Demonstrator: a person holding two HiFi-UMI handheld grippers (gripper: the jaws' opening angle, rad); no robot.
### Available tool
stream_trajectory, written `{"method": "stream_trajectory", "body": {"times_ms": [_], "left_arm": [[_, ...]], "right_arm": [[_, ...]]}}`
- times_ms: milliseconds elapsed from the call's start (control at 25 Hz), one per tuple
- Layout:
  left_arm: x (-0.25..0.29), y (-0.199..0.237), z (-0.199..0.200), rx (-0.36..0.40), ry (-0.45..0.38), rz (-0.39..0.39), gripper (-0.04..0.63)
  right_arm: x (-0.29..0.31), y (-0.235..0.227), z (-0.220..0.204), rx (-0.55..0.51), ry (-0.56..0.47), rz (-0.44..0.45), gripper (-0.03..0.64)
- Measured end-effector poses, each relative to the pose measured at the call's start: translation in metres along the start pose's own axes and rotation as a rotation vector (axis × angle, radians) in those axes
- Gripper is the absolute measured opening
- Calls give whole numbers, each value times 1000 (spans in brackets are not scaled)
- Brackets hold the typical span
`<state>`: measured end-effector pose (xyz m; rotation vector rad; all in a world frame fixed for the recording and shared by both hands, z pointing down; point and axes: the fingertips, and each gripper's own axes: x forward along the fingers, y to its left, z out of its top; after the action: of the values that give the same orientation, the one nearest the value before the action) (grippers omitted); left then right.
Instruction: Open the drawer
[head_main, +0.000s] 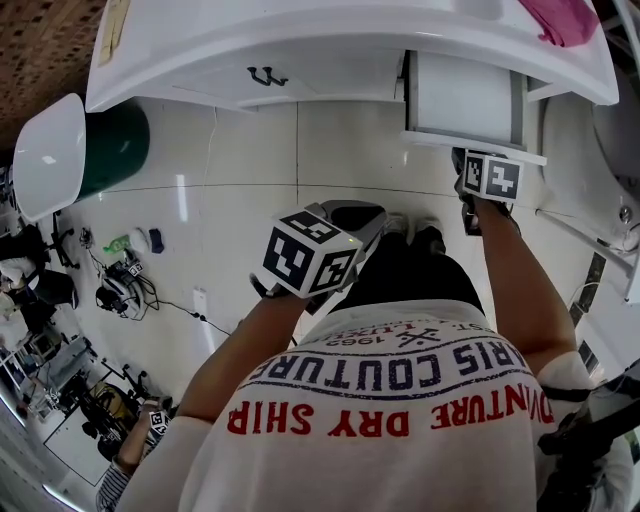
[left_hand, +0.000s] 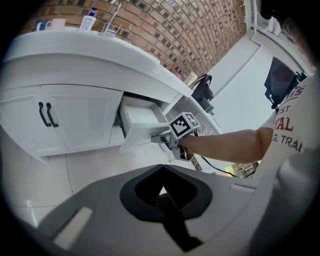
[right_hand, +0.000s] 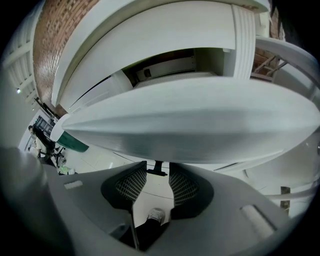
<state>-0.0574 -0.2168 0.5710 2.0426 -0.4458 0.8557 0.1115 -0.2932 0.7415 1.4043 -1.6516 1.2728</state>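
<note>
The white drawer (head_main: 465, 100) stands pulled out of the vanity (head_main: 300, 40) at the upper right of the head view; in the left gripper view the drawer (left_hand: 140, 122) also juts out. My right gripper (head_main: 472, 162) is at the drawer's front edge. In the right gripper view the drawer front (right_hand: 200, 125) fills the frame, and the small black handle (right_hand: 158, 171) hangs between the ribbed pads of my right gripper (right_hand: 157, 169), which stand open with a slight gap beside it. My left gripper (head_main: 372, 214) hangs apart over the floor, and its jaws (left_hand: 162, 192) are shut on nothing.
Two cupboard doors with black handles (head_main: 267, 75) sit left of the drawer. A green bin with a white lid (head_main: 95, 150) stands at the left. Cables and gear (head_main: 125, 285) lie on the tiled floor. A pink cloth (head_main: 565, 18) rests on the counter.
</note>
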Motion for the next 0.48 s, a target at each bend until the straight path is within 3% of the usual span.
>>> {"method": "stream_trajectory", "body": {"times_ms": [240,480], "left_arm": [[-4,-1,0,12,-13,-21,-3],[-7,-13,17,38,-58,-51,-3]], "right_arm": [[-29,11,1,-7,-3,47,156],[-94,54,7,-54,-69,194,120]]}}
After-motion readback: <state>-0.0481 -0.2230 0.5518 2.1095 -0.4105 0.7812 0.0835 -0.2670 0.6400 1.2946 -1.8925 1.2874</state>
